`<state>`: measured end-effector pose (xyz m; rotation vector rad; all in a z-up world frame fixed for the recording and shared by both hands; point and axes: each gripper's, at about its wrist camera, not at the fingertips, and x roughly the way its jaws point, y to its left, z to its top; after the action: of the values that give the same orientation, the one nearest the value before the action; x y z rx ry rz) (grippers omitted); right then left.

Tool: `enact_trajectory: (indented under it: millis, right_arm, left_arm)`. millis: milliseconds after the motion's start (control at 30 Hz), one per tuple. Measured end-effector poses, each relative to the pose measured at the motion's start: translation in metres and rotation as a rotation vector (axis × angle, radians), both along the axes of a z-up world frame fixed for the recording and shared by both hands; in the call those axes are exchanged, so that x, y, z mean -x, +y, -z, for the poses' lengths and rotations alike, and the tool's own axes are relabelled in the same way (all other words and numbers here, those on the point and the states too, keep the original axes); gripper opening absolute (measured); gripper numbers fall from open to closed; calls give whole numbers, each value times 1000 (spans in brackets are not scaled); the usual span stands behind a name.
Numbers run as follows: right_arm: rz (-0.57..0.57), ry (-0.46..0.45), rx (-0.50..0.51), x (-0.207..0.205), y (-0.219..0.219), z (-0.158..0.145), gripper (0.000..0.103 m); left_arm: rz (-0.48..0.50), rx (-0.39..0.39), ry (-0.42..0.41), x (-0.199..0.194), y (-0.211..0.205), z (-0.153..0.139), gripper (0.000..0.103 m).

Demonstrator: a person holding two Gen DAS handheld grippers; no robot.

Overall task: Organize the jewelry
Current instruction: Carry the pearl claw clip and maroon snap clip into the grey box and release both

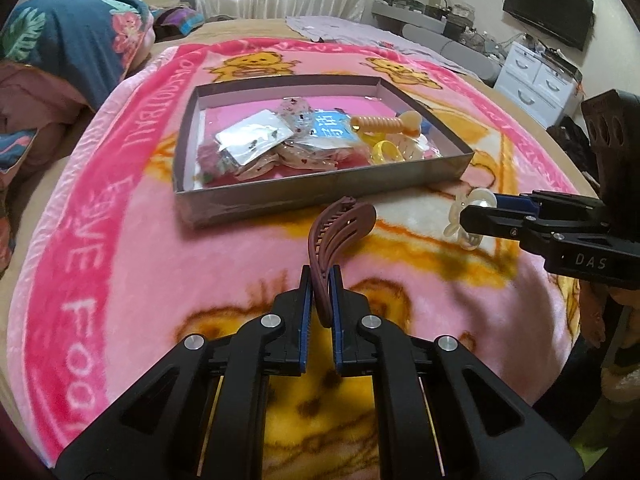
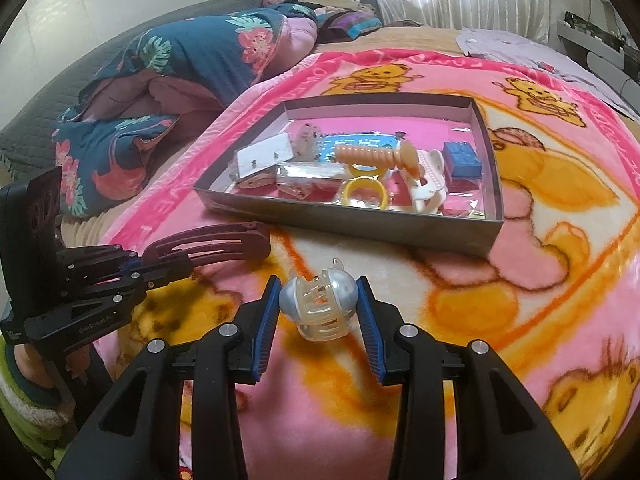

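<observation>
Spread over the bed, a pink bear blanket (image 1: 120,248) carries the open grey box (image 1: 320,196). Both clips should travel over its near wall before release. Tilted downward, the left gripper (image 1: 321,280) pinches a brown hair clip (image 1: 340,224); the right gripper (image 2: 318,300) clamps a pearly claw clip (image 2: 318,304).

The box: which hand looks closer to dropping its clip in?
Probably the right. Its fingers hold the pearly clip facing the box wall squarely; the left fingers, gripping the brown clip, seem farther back.
</observation>
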<state>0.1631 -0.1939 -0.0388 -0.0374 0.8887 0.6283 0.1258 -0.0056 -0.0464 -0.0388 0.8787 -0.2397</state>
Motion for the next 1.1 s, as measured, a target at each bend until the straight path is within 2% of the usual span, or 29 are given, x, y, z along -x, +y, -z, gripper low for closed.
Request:
enact_trajectory:
  millis: [567, 833, 1100]
  right_arm:
    - [-46, -64, -41, 16, 8, -28, 37]
    - [-14, -112, -79, 4, -2, -54, 37]
    - [62, -164, -103, -20, -24, -81, 37]
  left_arm:
    - [-91, 17, -63, 17, 30, -31, 2]
    - [-114, 12, -99, -3, 36, -50, 3]
    - [-109, 15, -137, -37, 22, -66, 3]
